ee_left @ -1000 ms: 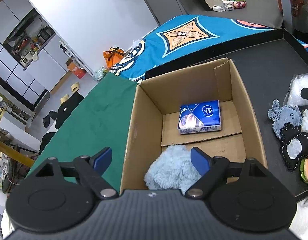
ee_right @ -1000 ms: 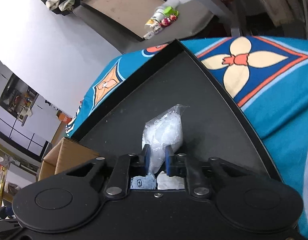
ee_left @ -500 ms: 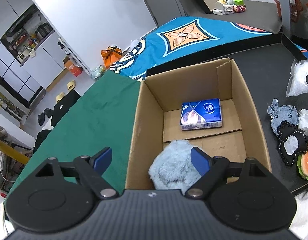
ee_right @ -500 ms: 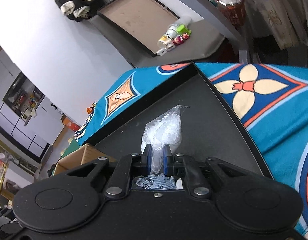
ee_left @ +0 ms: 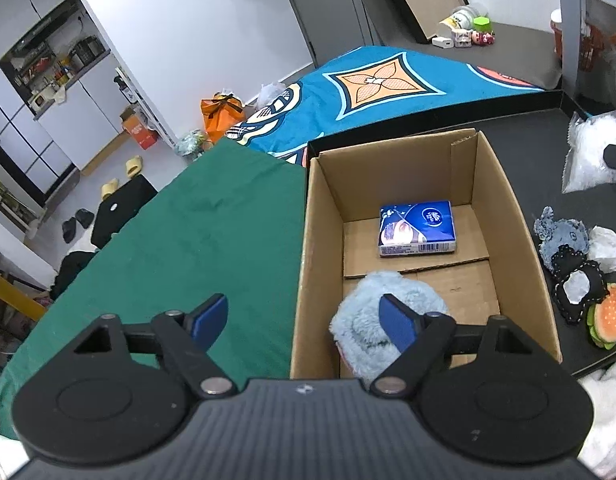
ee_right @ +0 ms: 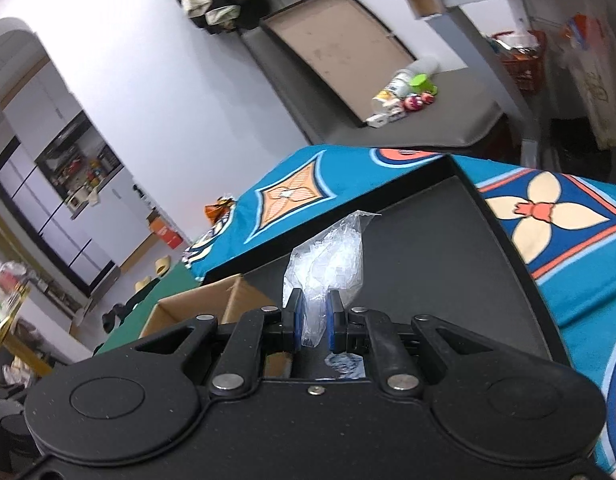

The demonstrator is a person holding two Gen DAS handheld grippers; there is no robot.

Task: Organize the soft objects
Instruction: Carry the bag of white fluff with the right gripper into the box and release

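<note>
A cardboard box (ee_left: 503, 216) stands on the black tray (ee_left: 527, 128). Inside it lie a blue tissue pack (ee_left: 415, 232) and a fluffy light-blue toy (ee_left: 359, 320). My left gripper (ee_left: 302, 312) hovers over the box's near left wall; its jaws are closing slightly, wide apart, with no pad touching anything. My right gripper (ee_right: 312, 320) is shut on a clear plastic bag of white filling (ee_right: 327, 256), held above the tray (ee_right: 427, 240). The same bag (ee_left: 587, 152) shows at the right edge of the left wrist view.
Right of the box lie a grey-blue plush (ee_left: 563, 236), a white wad (ee_left: 605, 246), a black lace-edged piece (ee_left: 575, 288) and a burger toy (ee_left: 607, 320). Green cloth (ee_left: 188, 240) covers the table left of the box. A patterned blue cloth (ee_right: 547, 208) surrounds the tray.
My right gripper has risen with the bag and rolled, bringing the cardboard box into its view. My left gripper has drawn back and up a little; the fluffy toy stays in the box.
</note>
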